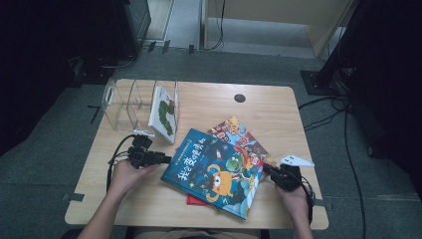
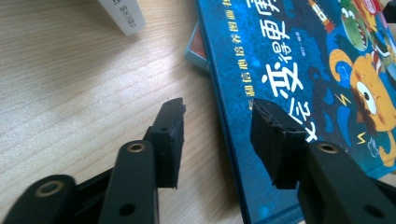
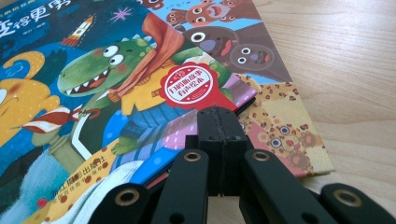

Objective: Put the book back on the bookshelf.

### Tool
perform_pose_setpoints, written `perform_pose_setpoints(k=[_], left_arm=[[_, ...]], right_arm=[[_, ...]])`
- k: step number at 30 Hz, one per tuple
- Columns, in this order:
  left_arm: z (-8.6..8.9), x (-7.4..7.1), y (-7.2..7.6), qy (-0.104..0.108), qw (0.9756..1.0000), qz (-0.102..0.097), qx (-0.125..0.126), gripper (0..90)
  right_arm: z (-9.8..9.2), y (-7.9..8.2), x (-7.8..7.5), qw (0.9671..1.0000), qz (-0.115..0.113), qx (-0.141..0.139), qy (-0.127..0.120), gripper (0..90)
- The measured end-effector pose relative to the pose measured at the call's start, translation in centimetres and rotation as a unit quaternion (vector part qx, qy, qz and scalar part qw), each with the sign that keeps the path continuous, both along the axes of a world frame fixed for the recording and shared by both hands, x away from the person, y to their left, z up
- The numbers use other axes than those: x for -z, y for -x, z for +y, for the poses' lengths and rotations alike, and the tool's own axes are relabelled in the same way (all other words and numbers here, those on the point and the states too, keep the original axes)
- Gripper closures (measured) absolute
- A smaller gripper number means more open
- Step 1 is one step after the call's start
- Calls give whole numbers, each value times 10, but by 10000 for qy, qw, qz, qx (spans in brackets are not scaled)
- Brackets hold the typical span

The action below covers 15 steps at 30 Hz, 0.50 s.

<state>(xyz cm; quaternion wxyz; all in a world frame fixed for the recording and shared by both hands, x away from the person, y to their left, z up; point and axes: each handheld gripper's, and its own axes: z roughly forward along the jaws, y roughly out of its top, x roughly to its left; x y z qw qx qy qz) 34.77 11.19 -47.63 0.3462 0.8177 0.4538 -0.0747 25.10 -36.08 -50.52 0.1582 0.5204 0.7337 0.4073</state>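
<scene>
At the far left of the bench (image 1: 99, 164) stands a clear acrylic book rack (image 1: 124, 104), with one green-and-white picture book (image 1: 164, 113) already upright in its right-hand slot, which suggests the books are being filed there. Just right of it, the left gripper (image 1: 166, 160) lies at the spine edge of the blue picture book (image 1: 214, 172); its fingers (image 2: 170, 135) are spread, one over bare wood and one over the cover, pinching nothing. That blue book tops a loose stack mid-bench, over an orange-covered book (image 1: 236, 132) and a red one (image 1: 195, 200). At the right, the right gripper (image 1: 267, 170) has its fingers (image 3: 219, 140) pressed together at the stack's right edge, probably steadying it.
</scene>
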Motion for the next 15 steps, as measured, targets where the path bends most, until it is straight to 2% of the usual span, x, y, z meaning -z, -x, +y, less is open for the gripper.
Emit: perform_pose_setpoints(k=[3,6,10,15], left_arm=[[0,1,1,32,10000,-12,0,510],[0,2,3,107,9999,-12,-10,511],[-4,5,5,-3,10000,-12,3,494],[-8,8,7,-26,10000,18,-5,474]], right_arm=[[1,-4,0,10000,5,1,-27,900],[2,-7,0,10000,3,-53,2,900],[5,-11,0,10000,-27,-81,41,900],[7,-16,0,9999,-27,-127,63,900]])
